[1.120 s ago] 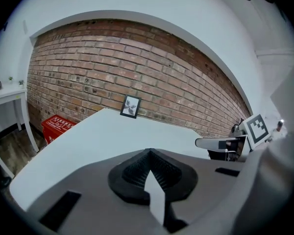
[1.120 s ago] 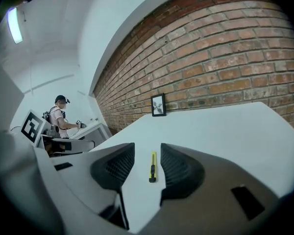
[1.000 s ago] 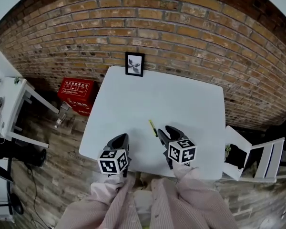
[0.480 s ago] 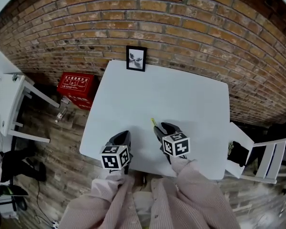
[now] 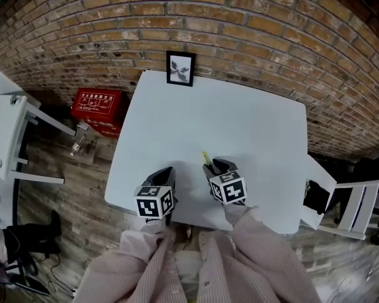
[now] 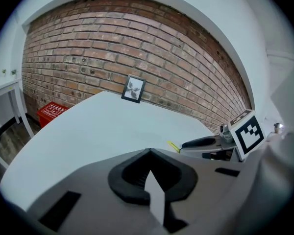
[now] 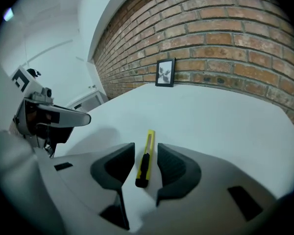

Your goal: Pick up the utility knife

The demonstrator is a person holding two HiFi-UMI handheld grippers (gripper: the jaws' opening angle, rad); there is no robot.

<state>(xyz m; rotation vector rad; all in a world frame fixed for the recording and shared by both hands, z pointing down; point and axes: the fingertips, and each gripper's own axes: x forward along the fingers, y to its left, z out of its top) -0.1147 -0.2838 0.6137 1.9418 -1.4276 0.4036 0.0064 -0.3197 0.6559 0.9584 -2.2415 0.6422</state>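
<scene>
A yellow utility knife (image 7: 145, 158) with a black slider lies flat on the white table (image 5: 240, 118). My right gripper (image 7: 146, 151) is open and straddles it, one jaw on each side with a small gap on both. In the head view only the knife's tip (image 5: 205, 157) pokes out ahead of the right gripper (image 5: 216, 168). The left gripper (image 5: 164, 175) rests near the table's front edge, shut on nothing, its pads meeting in the left gripper view (image 6: 149, 153). That view also shows the right gripper (image 6: 206, 143) and the knife tip (image 6: 174, 146).
A framed picture (image 5: 180, 68) leans on the brick wall at the table's back edge. A red crate (image 5: 95, 106) sits on the floor to the left, beside a white shelf (image 5: 6, 137). A white chair (image 5: 350, 207) stands to the right.
My right gripper has moved left and forward over the knife, so its jaws now flank it and only the tip shows in the head view. The left gripper has barely moved.
</scene>
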